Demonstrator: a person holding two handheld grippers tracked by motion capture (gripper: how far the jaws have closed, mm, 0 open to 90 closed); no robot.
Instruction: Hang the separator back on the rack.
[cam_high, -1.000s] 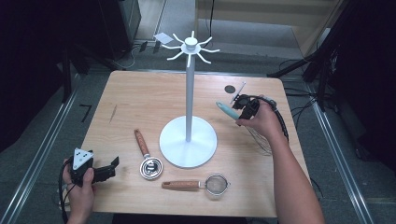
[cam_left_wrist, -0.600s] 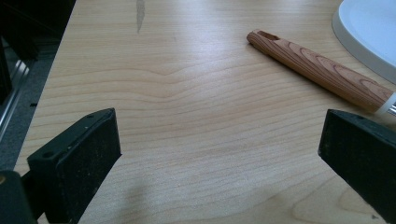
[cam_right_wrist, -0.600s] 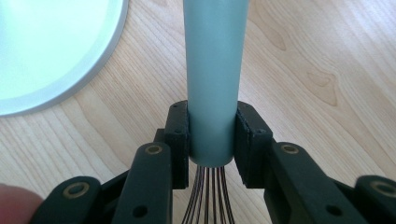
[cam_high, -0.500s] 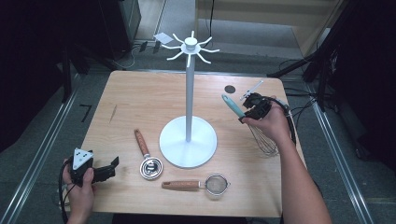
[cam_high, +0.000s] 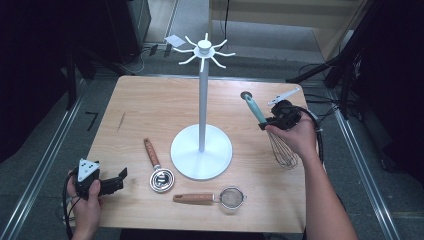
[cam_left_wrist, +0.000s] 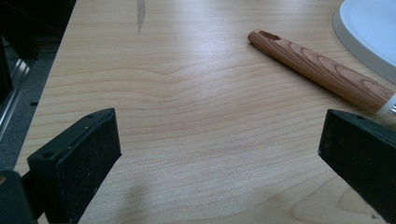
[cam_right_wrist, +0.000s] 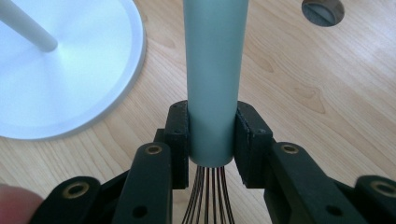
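On the table (cam_high: 150, 110) are one white hook stand (cam_high: 202, 145), one teal-handled whisk (cam_high: 270, 131), one wooden-handled strainer (cam_high: 212, 198), one wooden-handled scoop (cam_high: 157, 167), and two grippers.

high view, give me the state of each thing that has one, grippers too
whisk: lifted, teal handle clamped in the right gripper, wires hanging down
left gripper: open, low over bare table
utensil stand: upright, hooks empty
strainer: lying flat on the table
wooden-handled scoop: lying flat beside the stand's base
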